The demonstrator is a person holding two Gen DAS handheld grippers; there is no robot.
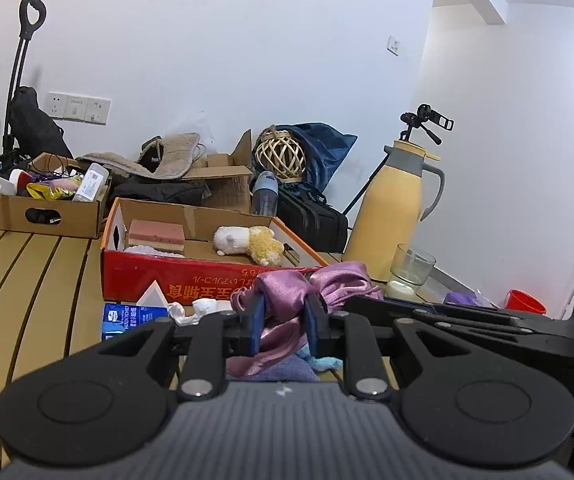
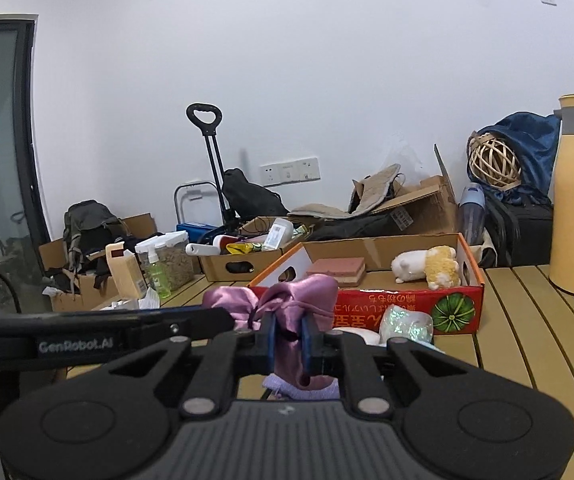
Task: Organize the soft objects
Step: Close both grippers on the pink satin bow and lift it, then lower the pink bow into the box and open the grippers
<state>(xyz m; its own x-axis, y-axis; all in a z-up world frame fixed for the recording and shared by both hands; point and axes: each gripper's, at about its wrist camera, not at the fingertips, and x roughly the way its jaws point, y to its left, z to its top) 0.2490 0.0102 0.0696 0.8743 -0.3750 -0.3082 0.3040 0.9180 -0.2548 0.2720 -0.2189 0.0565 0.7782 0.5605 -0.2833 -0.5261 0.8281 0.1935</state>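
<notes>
claws left (image 1: 285, 312) and right (image 2: 287, 334) both pinch pink satin cloth (image 1: 287, 284), its lower folds hidden.

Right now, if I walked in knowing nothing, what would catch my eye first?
Probably the shiny pink satin cloth, pinched from both sides by the left gripper and the right gripper, just in front of the cameras. Behind it sits a red cardboard box holding a plush toy and a pink sponge.
</notes>
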